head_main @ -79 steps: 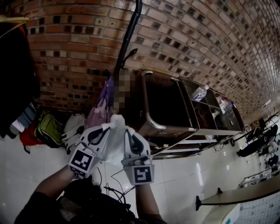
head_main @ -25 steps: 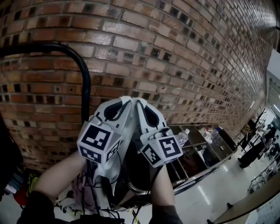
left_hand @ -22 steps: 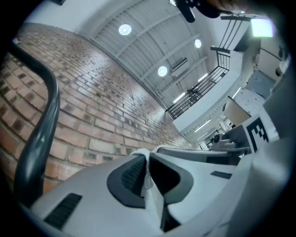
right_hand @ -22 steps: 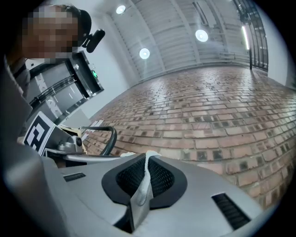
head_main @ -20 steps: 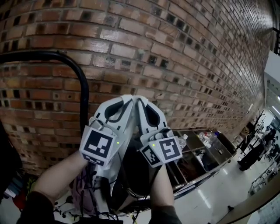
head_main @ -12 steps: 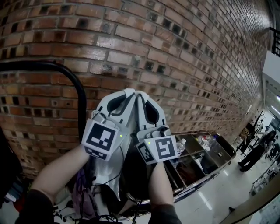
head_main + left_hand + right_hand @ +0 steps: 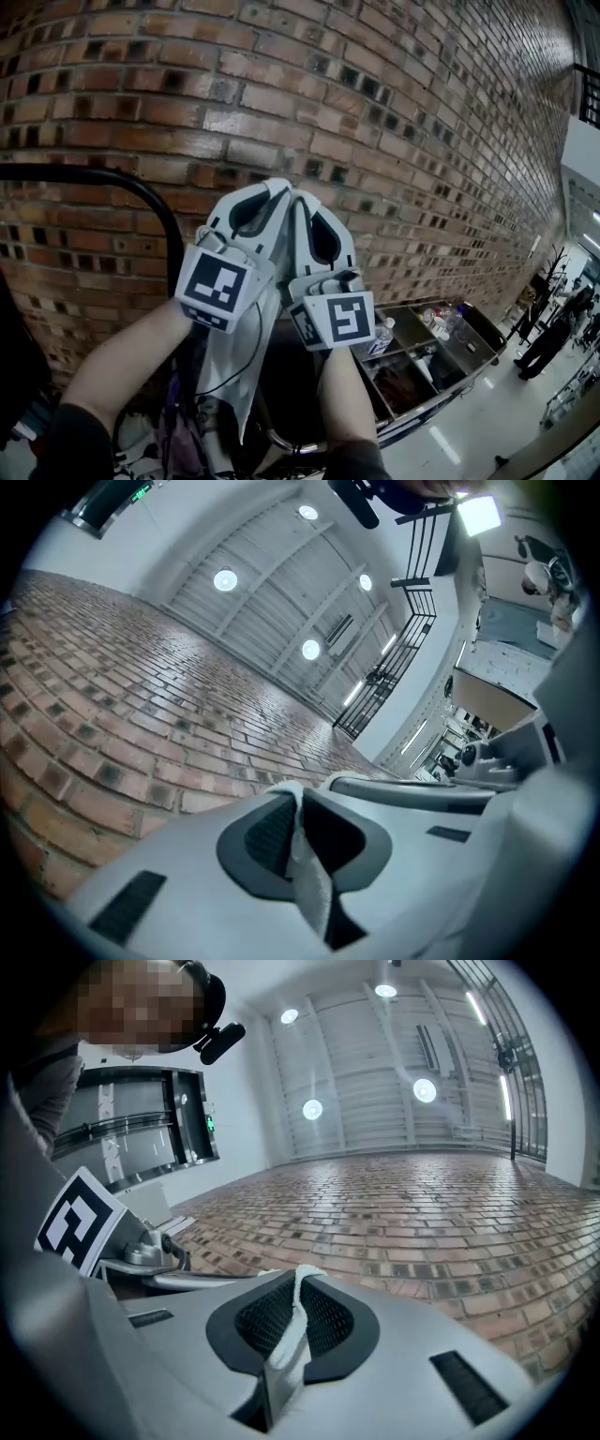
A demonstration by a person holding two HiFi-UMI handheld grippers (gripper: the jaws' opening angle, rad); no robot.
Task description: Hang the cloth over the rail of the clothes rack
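Note:
In the head view both grippers are held up side by side in front of the brick wall. My left gripper (image 7: 270,190) and my right gripper (image 7: 300,201) are each shut on the top edge of the white cloth (image 7: 246,375), which hangs down below them. The left gripper view shows a cloth edge (image 7: 305,874) pinched between the shut jaws of the left gripper (image 7: 298,794). A cloth edge (image 7: 286,1330) is likewise pinched in the right gripper (image 7: 300,1279). The rack's black rail (image 7: 141,192) curves at the left, just left of and slightly below the gripper tips.
The brick wall (image 7: 422,141) stands close behind the grippers. A metal cart (image 7: 441,375) with bottles (image 7: 380,335) stands at the lower right. Dark clothes (image 7: 14,356) hang at the far left. A person (image 7: 553,328) stands far off on the right.
Both grippers have kept their hold on the cloth and risen from beside the cart to the height of the rail. Over the last second the rail has dropped lower in the view.

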